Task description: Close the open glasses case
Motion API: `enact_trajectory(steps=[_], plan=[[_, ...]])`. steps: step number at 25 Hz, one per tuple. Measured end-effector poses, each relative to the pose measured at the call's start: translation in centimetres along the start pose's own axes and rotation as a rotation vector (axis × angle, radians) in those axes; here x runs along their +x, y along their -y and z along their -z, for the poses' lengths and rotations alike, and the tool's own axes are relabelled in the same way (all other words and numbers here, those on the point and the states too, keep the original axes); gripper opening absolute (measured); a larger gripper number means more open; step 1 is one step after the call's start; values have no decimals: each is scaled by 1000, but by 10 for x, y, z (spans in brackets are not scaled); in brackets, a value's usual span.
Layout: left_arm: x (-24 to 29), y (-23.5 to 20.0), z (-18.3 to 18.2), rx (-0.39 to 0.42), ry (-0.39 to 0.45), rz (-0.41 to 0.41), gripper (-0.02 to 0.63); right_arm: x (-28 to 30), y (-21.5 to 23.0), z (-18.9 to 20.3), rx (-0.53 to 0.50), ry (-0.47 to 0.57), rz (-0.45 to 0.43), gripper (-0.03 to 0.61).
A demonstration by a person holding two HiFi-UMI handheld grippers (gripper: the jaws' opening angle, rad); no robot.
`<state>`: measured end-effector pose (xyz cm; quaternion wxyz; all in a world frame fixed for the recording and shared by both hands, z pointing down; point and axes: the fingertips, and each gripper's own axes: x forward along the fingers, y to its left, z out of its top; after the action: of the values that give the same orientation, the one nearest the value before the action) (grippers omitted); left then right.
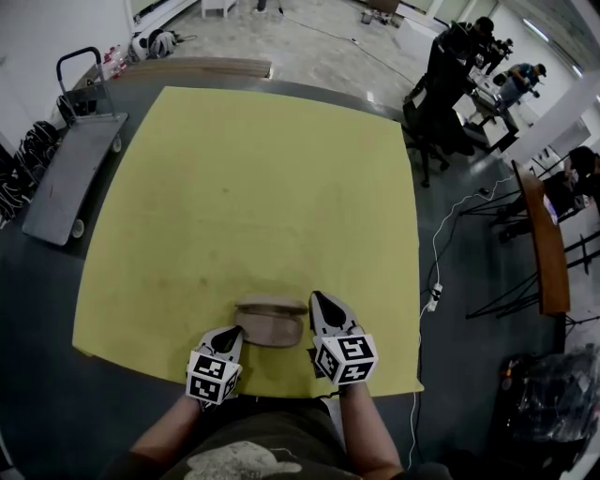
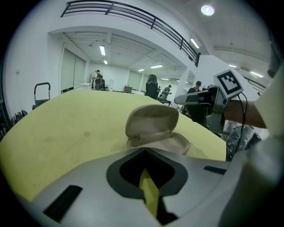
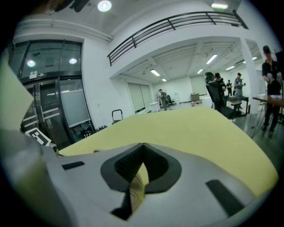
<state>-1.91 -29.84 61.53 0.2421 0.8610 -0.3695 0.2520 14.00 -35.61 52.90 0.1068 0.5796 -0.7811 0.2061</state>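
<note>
Left gripper (image 2: pixel 143 150) faces the open glasses case (image 2: pixel 151 127); right gripper (image 3: pixel 141 144) faces only table (image 3: pixel 199 128). Both fingers clenched, empty.

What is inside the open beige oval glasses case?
The beige glasses case shows only plain beige inside, no glasses; its raised lid covers the far part of the hollow.

Bright, even light falls from a round white ceiling lamp (image 2: pixel 207 9) and long fluorescent ceiling strips (image 2: pixel 102 50). The matte yellow tabletop (image 1: pixel 253 206) is evenly lit, with a faint soft shadow beside the beige fabric glasses case (image 1: pixel 270 321). Both gripper views bend strongly, with black corners and blurred foregrounds. The head view looks dimmer.
</note>
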Motion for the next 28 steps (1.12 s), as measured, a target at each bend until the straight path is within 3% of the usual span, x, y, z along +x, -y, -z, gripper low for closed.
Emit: enact_trajectory(steps=[8,23,28], plan=[[1,4,0,13,39,7,8,7,-22,17,-66,-81,-65,-12],[-17,-1,3,24,110,7,8,-23,-44,45,-48,-117,-68,-11],[-40,-9,-9,2,174,-15,8,-30,-50,59,-39,-134,-72,-11]])
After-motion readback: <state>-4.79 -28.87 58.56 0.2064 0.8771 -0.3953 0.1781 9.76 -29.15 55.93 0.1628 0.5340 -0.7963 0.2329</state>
